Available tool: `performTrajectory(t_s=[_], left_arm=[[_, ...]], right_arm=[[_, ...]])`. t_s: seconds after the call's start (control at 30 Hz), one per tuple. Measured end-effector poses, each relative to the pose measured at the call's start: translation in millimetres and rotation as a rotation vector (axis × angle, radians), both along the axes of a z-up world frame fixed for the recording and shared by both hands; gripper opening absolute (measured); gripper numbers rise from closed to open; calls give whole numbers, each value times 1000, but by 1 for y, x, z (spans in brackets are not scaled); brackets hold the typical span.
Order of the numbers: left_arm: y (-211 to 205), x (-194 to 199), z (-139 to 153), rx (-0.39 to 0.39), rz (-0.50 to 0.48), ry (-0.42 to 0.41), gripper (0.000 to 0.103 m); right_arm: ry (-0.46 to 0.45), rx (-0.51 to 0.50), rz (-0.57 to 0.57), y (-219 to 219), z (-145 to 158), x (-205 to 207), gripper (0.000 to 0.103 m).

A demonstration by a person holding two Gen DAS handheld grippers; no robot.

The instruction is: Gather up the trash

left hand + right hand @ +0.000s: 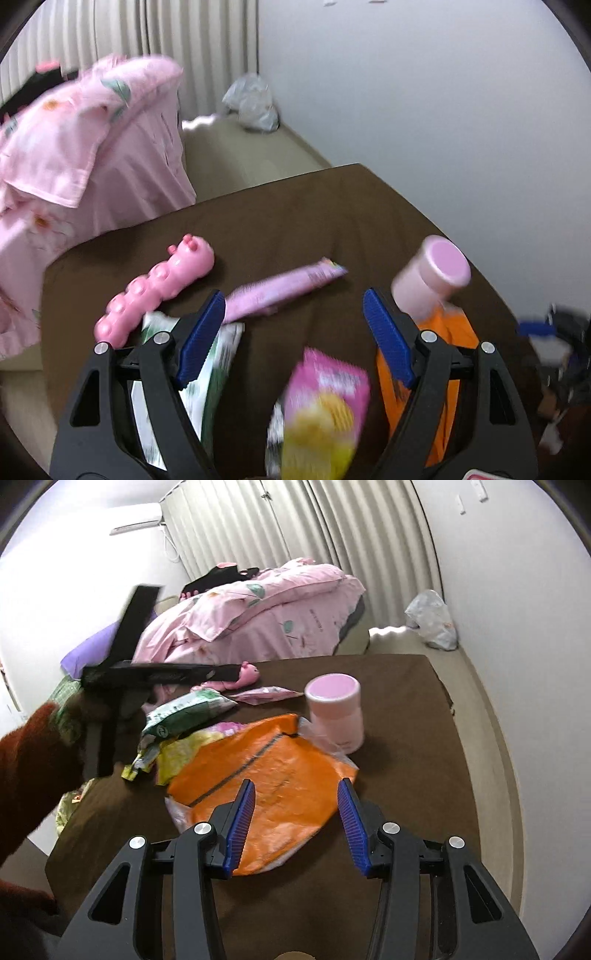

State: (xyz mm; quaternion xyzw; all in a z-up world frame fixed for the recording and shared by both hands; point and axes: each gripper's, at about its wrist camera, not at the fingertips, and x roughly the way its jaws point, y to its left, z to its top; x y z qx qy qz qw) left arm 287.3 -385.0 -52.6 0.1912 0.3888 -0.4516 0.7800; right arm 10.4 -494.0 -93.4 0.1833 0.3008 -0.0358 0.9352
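A brown table [295, 221] holds wrappers. In the left wrist view my left gripper [294, 301] is open and empty above a pink-and-yellow snack bag [325, 417], with a green-and-white packet [210, 369] under its left finger, an orange bag [439, 354] under its right, and a lilac stick wrapper [284, 288] ahead. In the right wrist view my right gripper [296, 790] is open and empty over the orange bag [266, 775]. The left gripper [159, 675] shows there from the side above the green-and-white packet [184, 712].
A pink lidded jar [334, 712] stands beyond the orange bag. A pink bumpy toy [155, 288] lies at the left. A bed with pink bedding [258, 613] is behind the table. A grey plastic bag [432, 620] sits on the floor by the wall.
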Motion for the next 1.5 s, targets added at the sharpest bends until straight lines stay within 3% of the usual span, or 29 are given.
performTrajectory(t_s=[0.07,0.17,0.23,0.37,0.43,0.5,0.6,0.77,0.83,0.9,1.0,1.17,1.27,1.4,1.5], left_arm=[[-13,18,-9,11,31,55,74],[-28,35,-25,43,64,101,74],[-33,40,-37,73,73,161,74],[-26,24,-47,107,20,241,74],[-20,6,-47,126,-68,259,74],[-17,-13,-49,163,-159,244,74],[-19,-40,-51,243,-279,134,74],[-19,-47,-56,295,-290,36,67],[-17,-42,-55,282,-228,19,50],[-16,-38,-50,264,-157,42,21],[0,-33,-34,195,-67,85,8],[46,-51,11,57,24,90,5],[85,-73,34,-19,69,95,5],[125,-105,36,-68,131,121,5],[164,-124,30,-73,200,87,5]], right_arm=[[18,21,-20,-7,-6,-2,45],[28,83,-39,-19,-15,-5,56],[42,129,-60,-28,-23,-9,58],[95,143,-84,-37,-34,-9,60],[124,152,-83,-38,-38,-7,60],[161,151,-79,-39,-42,-4,60],[176,122,-75,-36,-43,-3,60],[193,94,-60,-32,-46,-4,60],[198,90,-55,-33,-46,-2,60],[198,98,-59,-33,-46,-3,60],[197,105,-50,-33,-46,-4,60],[191,165,-77,-34,-43,-6,60],[124,223,-85,-28,-35,-7,60],[109,264,-76,-10,-31,4,60],[123,193,-104,11,-19,17,60]])
